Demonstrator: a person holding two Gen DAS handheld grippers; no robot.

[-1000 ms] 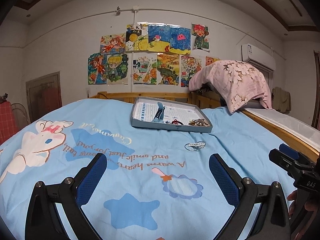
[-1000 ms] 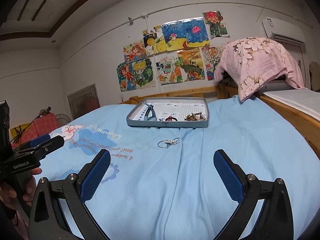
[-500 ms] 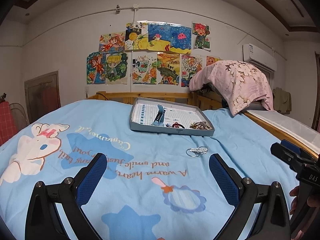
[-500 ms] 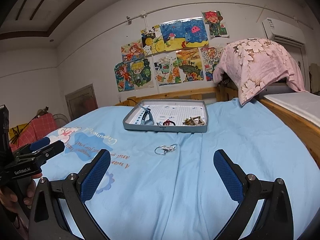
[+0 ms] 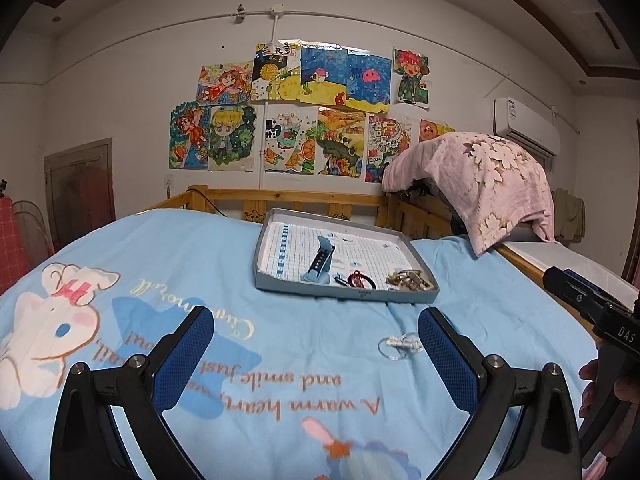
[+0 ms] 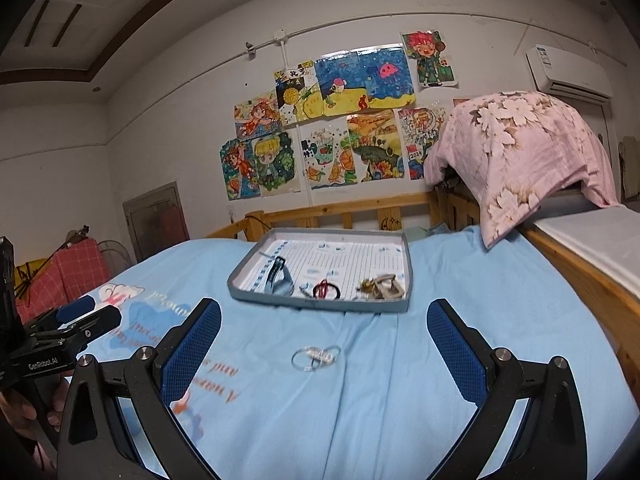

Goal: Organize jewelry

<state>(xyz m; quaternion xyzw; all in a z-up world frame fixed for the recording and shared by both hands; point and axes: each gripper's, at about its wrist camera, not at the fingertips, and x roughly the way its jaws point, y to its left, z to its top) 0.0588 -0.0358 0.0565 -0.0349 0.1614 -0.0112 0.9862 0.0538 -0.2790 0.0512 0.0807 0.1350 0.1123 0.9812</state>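
Bracelet [image 6: 316, 357] lies on the bed [image 6: 400, 400] at 6 o'clock from the tray [image 6: 320, 304], between the right claw's [image 6: 323, 352] spread fingers; left claw [image 5: 316, 356] also spread, empty

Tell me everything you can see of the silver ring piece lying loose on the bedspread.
The silver ring piece looks like thin shiny metal: two wire loops joined by a small pale link in the middle. It lies flat on the blue bedspread, outside and in front of the grey tray, apart from it. Nothing grips it; it sits ahead of the open right gripper, roughly between its fingers. Finer detail is too small to tell.
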